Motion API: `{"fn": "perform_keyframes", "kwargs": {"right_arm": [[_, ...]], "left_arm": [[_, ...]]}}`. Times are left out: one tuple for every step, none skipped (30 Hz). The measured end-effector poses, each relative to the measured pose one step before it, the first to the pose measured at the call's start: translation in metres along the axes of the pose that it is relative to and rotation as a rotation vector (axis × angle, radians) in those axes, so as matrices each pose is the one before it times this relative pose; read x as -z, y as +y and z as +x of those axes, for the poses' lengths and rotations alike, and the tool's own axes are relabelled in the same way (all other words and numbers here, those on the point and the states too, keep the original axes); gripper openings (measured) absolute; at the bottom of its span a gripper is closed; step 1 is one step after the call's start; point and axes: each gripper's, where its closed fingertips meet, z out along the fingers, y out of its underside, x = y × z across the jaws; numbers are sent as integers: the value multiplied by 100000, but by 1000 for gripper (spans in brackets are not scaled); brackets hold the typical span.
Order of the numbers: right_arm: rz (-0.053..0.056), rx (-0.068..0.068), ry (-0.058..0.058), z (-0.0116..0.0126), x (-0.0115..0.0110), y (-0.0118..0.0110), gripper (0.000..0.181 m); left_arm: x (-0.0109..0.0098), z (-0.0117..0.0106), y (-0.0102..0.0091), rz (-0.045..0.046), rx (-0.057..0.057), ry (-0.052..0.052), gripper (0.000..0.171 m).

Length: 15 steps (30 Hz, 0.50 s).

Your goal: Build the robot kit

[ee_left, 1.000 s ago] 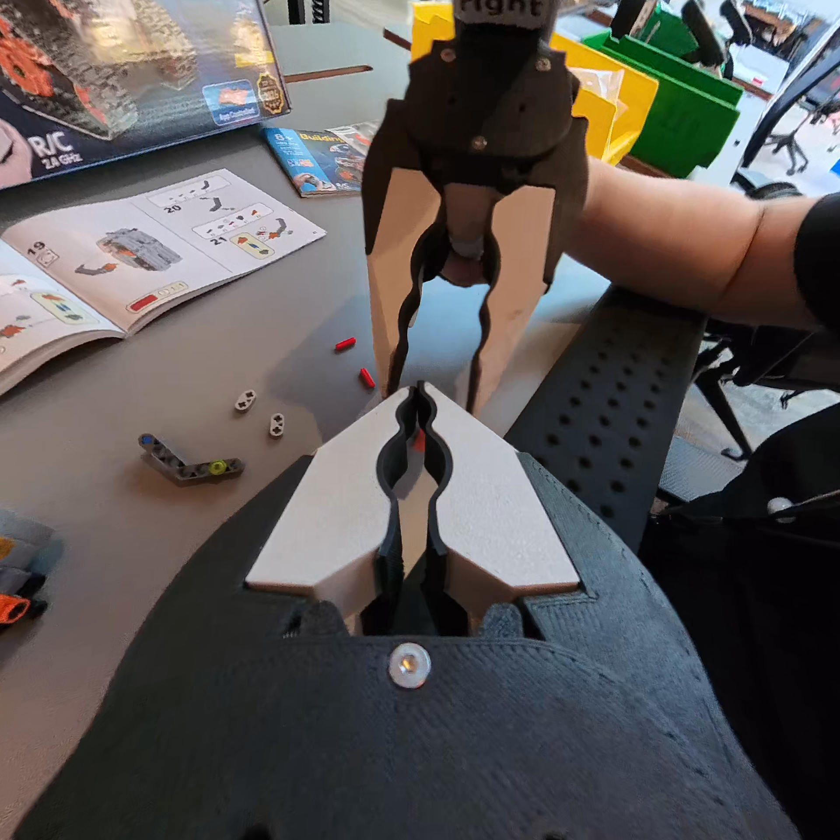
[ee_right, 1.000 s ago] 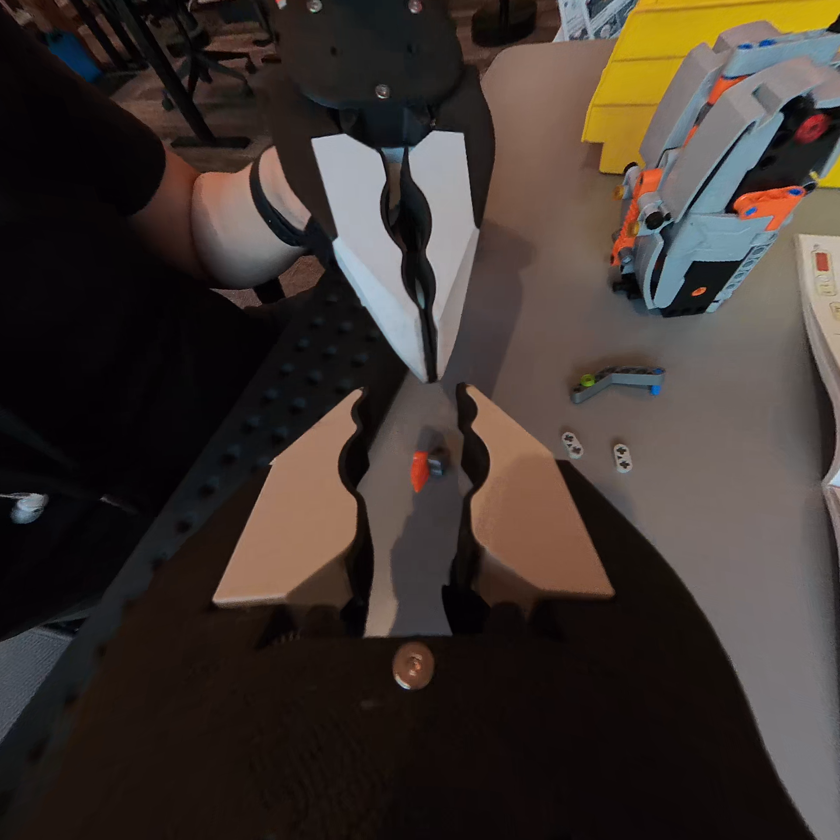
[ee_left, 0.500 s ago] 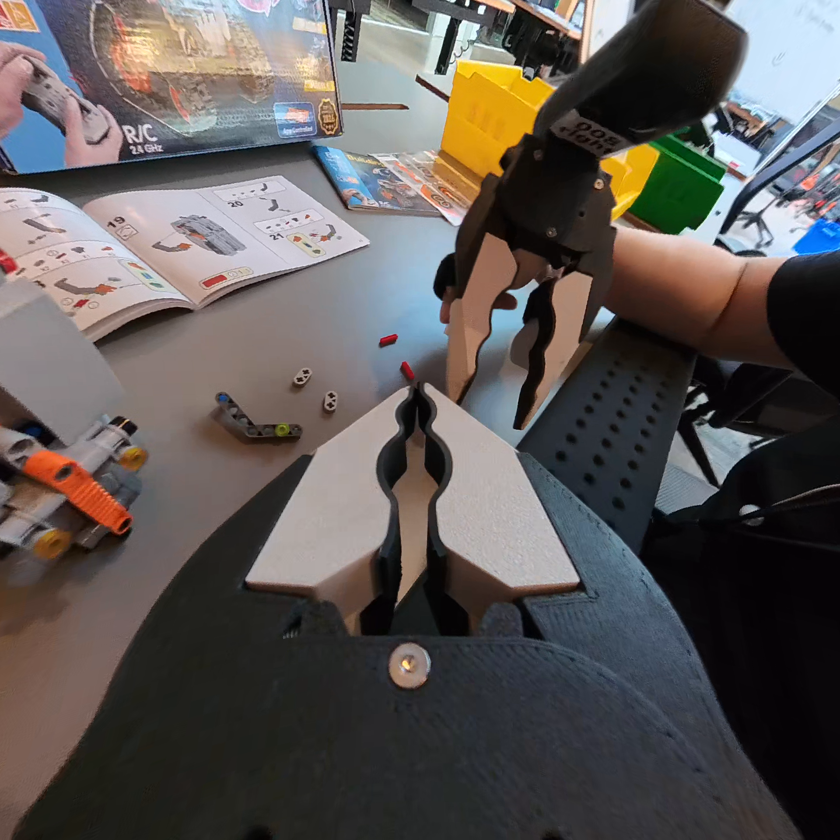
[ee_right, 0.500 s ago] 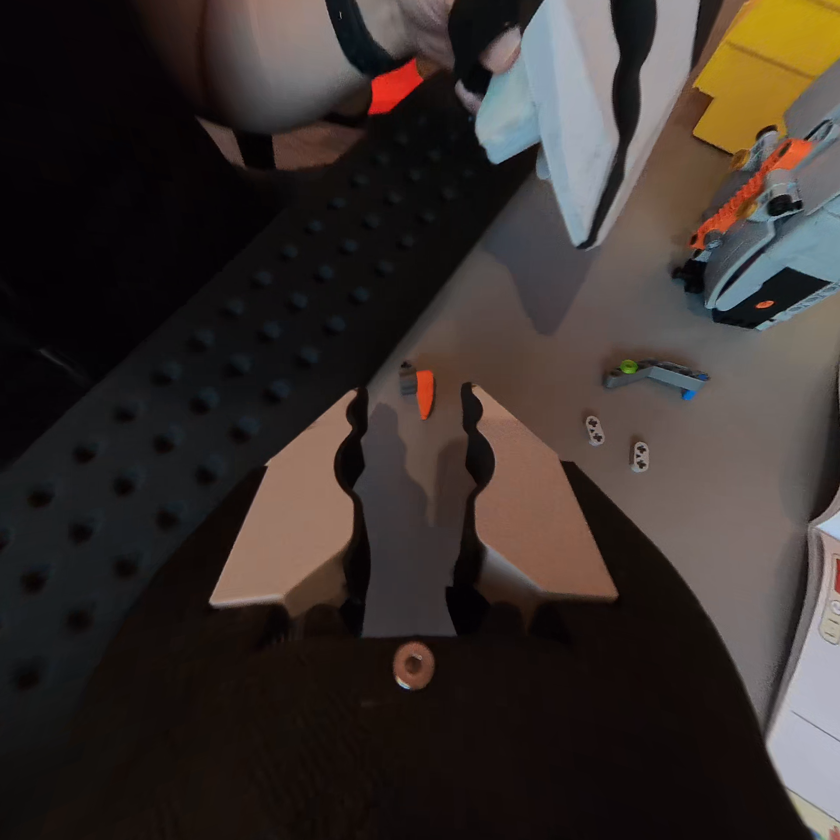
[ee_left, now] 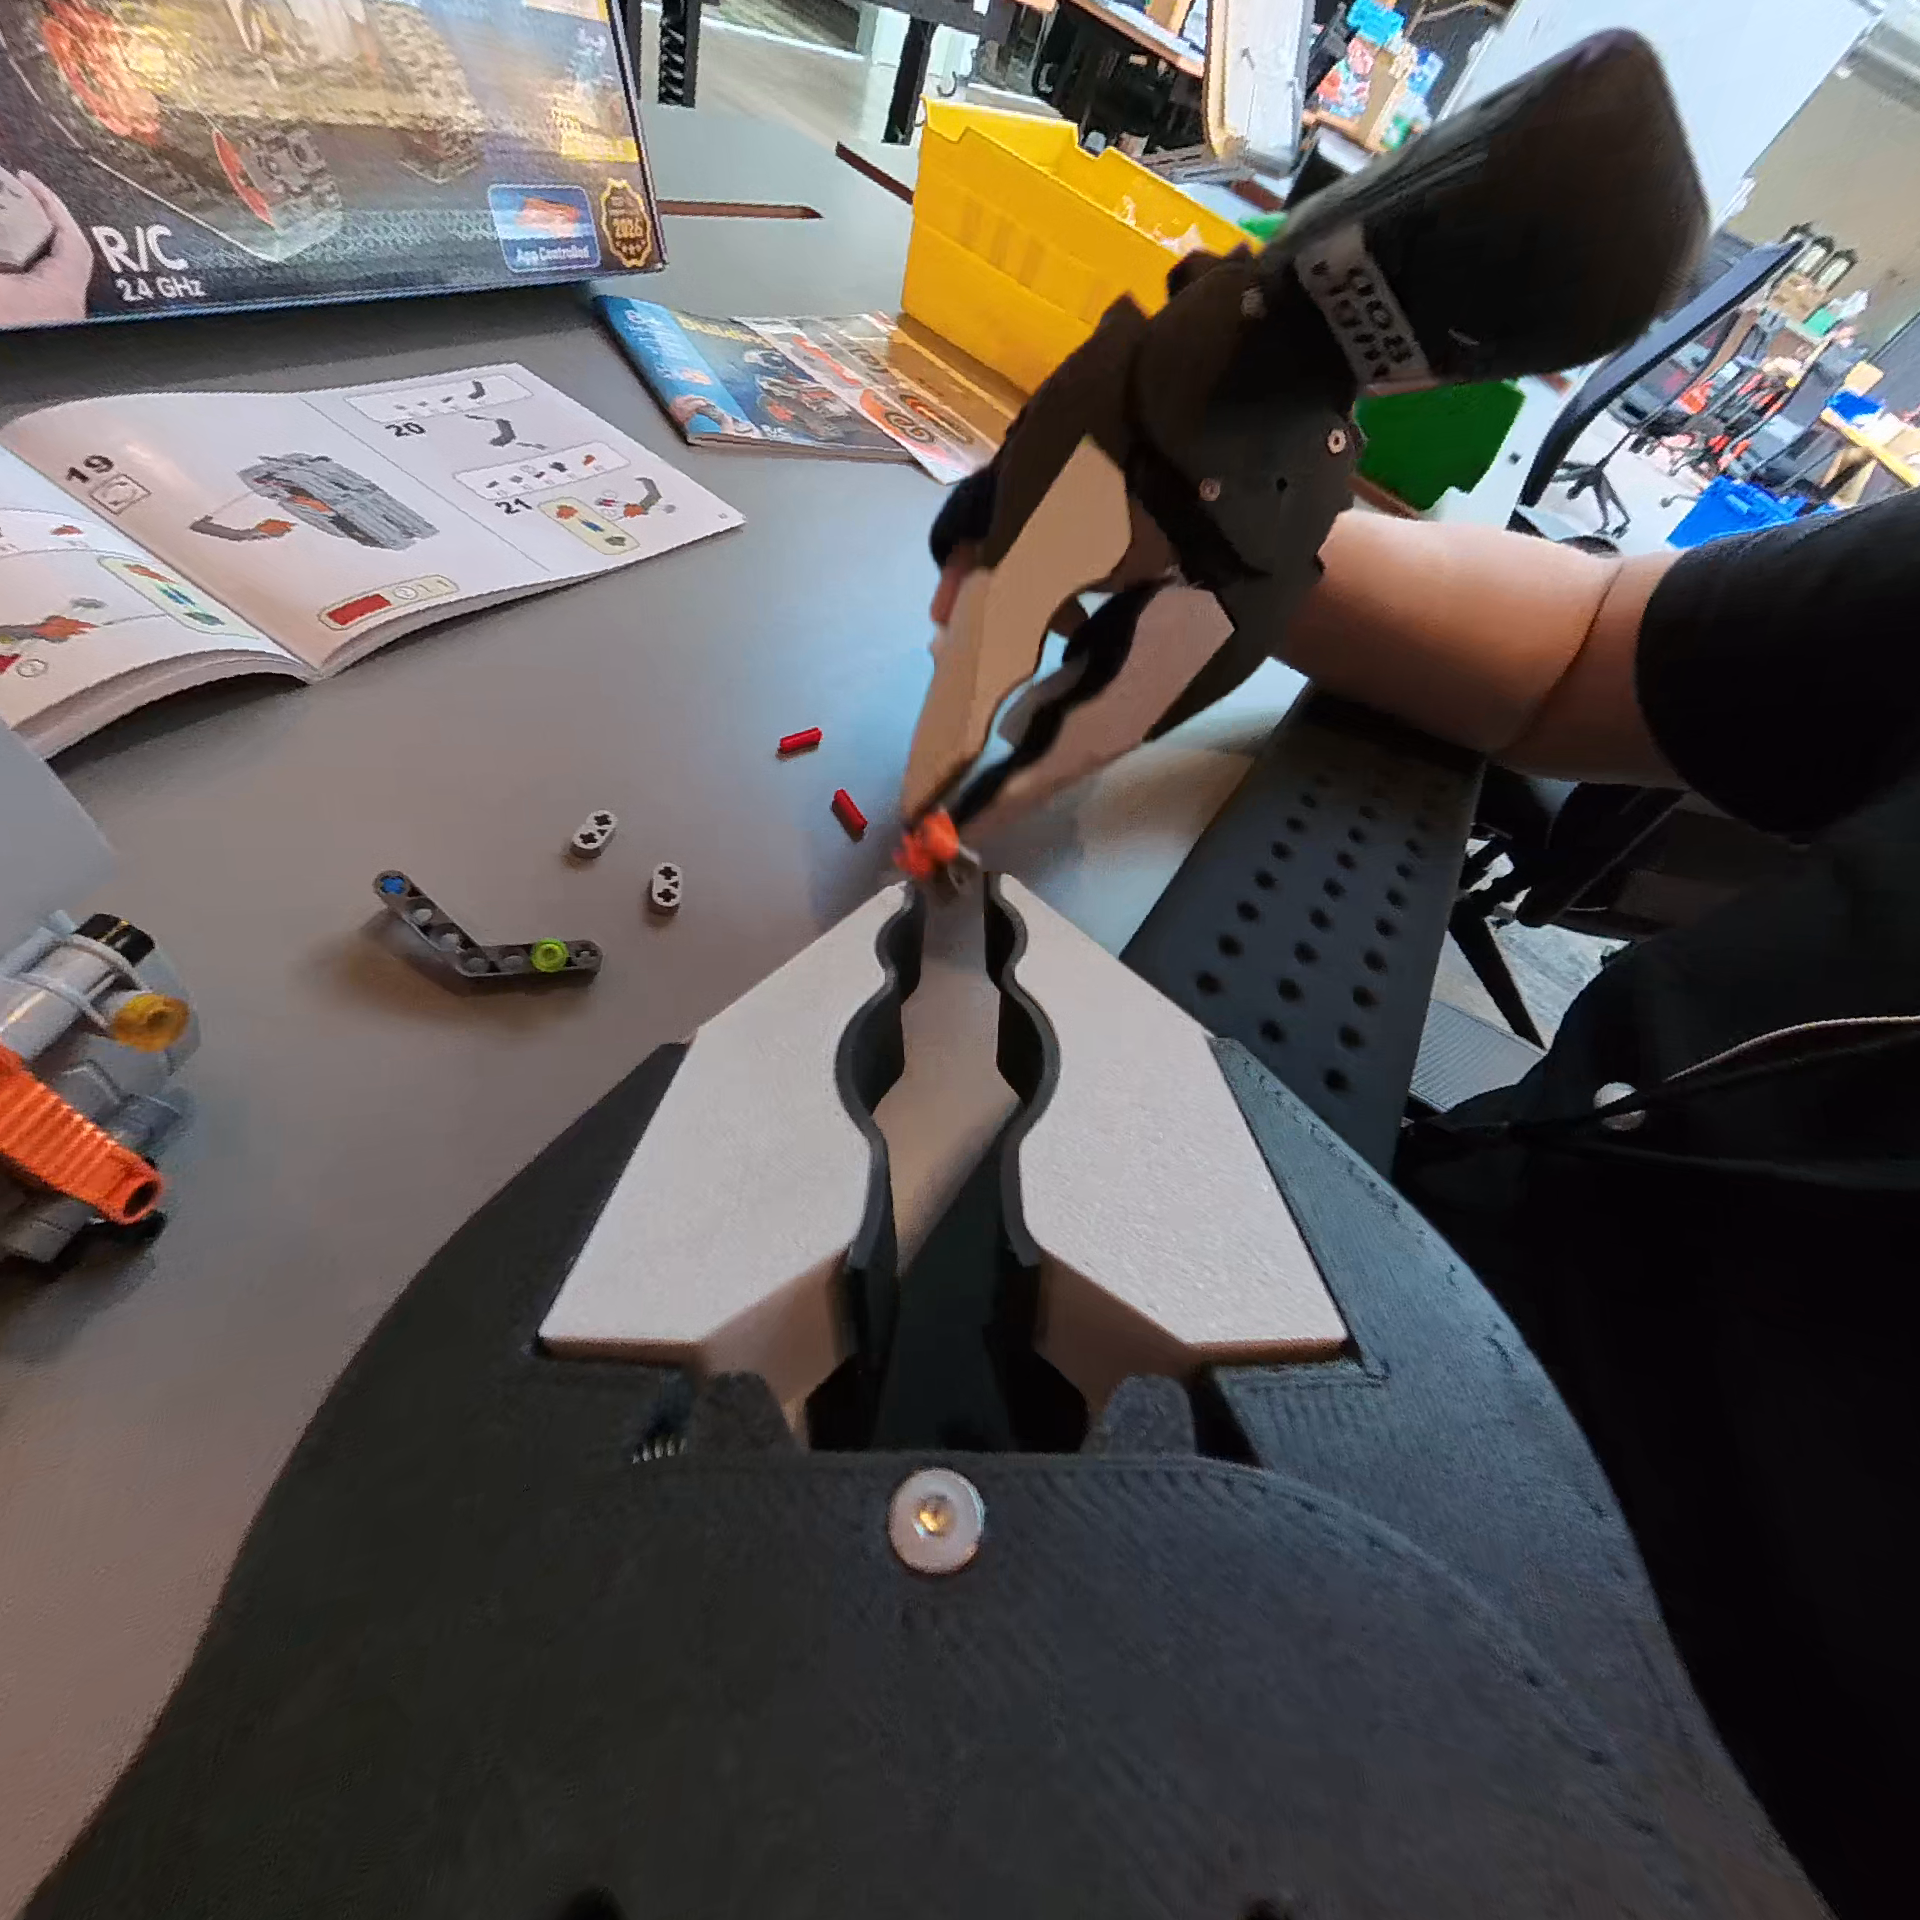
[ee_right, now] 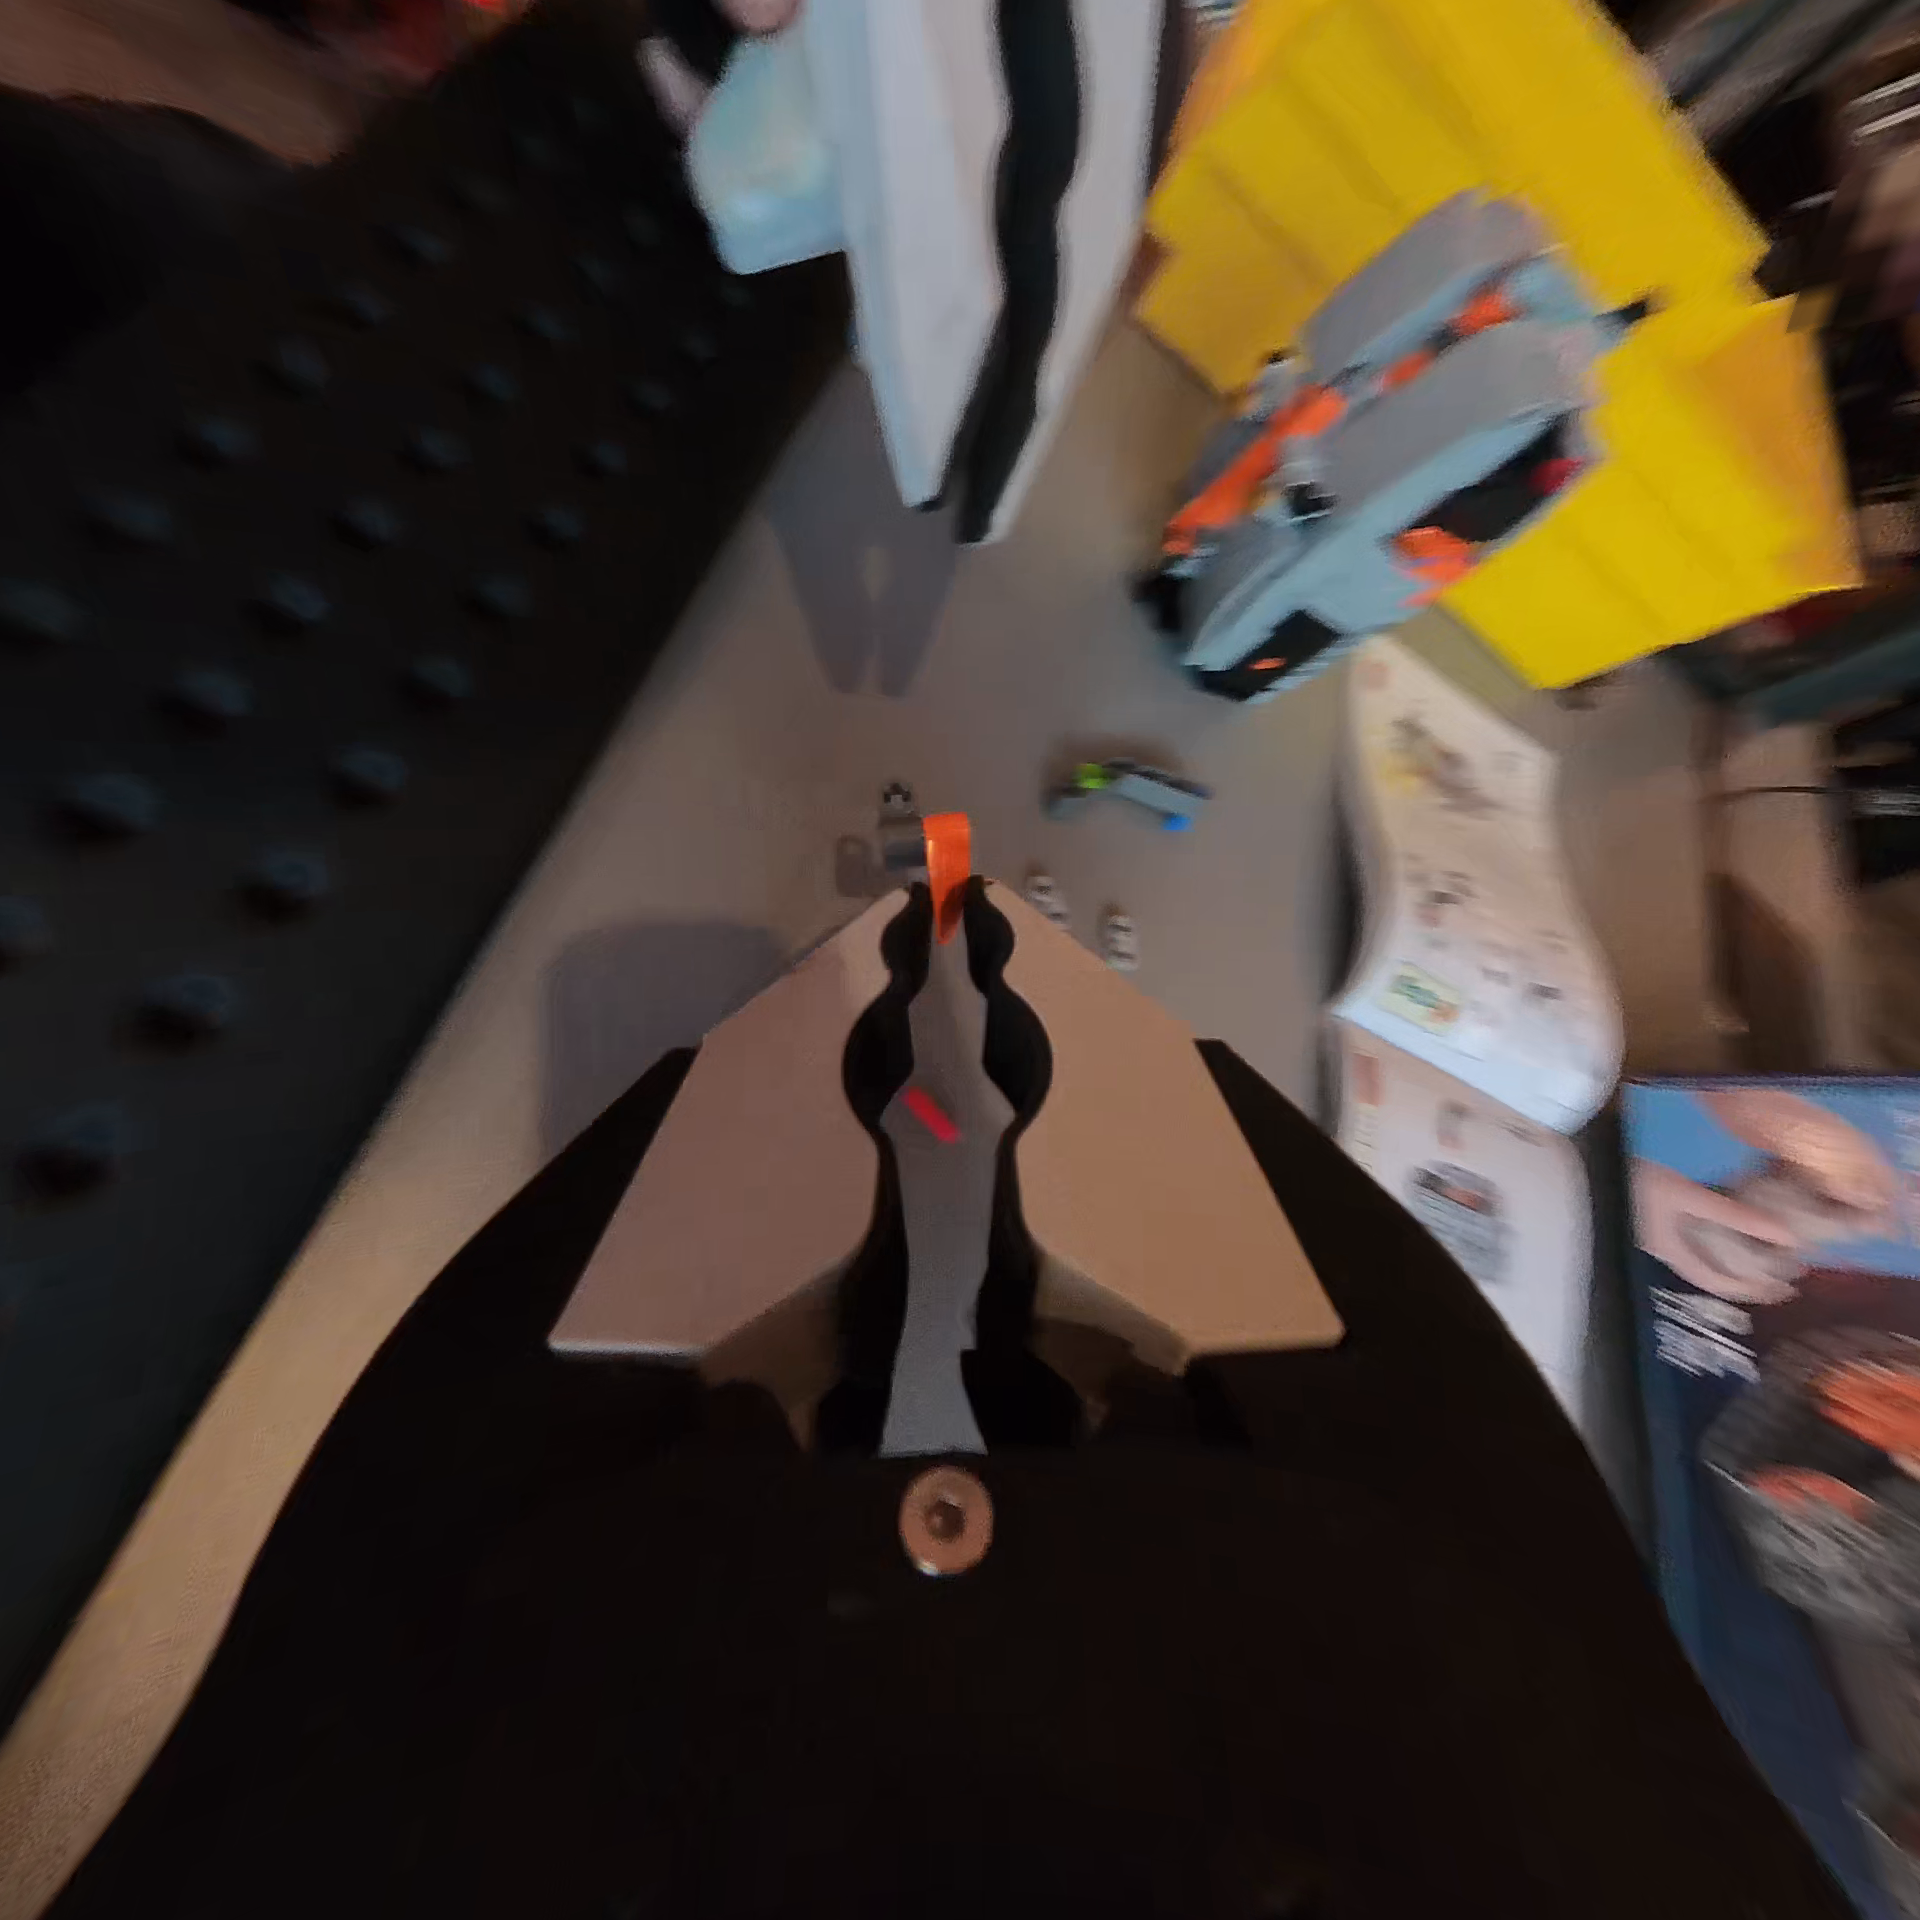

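Right gripper (ee_right: pixel 940 902): closed on the small orange piece (ee_right: pixel 945 873), pinched at the very tips.
Left gripper (ee_left: pixel 951 904): slightly parted, empty, tips just beside that piece.
Orange piece, place: low over the grey table (ee_left: pixel 416 1143), near a red pin (ee_left: pixel 849 812) and a bent grey beam (ee_left: pixel 483 935).
Handling: probably light, stiff, smooth plastic; it may slip or twist, so grip the flat sides.
View: right wrist picture is blurred; a grey part seems attached.

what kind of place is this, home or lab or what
Probably a shared workshop or lab, not a home. Beyond the grey table stand yellow and green parts bins, with office chairs and more cluttered benches behind them.
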Motion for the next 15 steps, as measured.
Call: {"fn": "perform_keyframes", "kwargs": {"right_arm": [[-621, 4001, 9469, 1085, 710, -86, 6], [-657, 3963, 8874, 893, 611, -135, 6], [-754, 3728, 6184, 449, 482, -201, 6], [-1617, 3281, 5802, 380, 376, -158, 6], [-2644, 2298, 6664, 587, 298, -48, 6], [-2152, 1369, 3841, 255, 206, -70, 6], [-873, -185, 2156, 70, 183, -195, 6], [180, -1433, 2225, 126, 203, -296, 6], [639, -2058, 1581, 66, 207, -326, 6], [936, -2247, 1686, 80, 202, -305, 6], [1198, -1700, 1957, 137, 193, -294, 6], [658, -928, 1544, 104, 127, -191, 6], [5, 106, 1016, 71, 44, -81, 6], [-187, 1010, 1318, 150, -25, -9, 6], [194, 998, 887, 68, -78, 0, 6]], "left_arm": [[-37, 73, -53, 1109, 1578, 803, 10], [-110, 137, -119, 1377, 2032, 1312, 11], [-202, 139, -213, 1768, 2486, 1486, 14], [-273, -38, -270, 1712, 2652, 230, 18], [-320, -281, -227, 751, 2029, -1537, 26], [-346, -185, -184, 97, 872, -1253, 34], [-326, 125, -258, 377, 96, 483, 37], [-315, 225, -351, 994, 482, 1333, 35], [-303, 185, -401, 1345, 1165, 1530, 33], [-293, 149, -388, 1369, 1365, 1787, 32], [-314, 113, -282, 779, 1138, 1919, 30], [-315, 60, -144, 48, 821, 1581, 26], [-330, -30, -51, -290, 600, 966, 24], [-316, 102, 34, -727, 203, 1502, 22], [-271, 279, 103, -1225, 137, 2130, 17]]}}
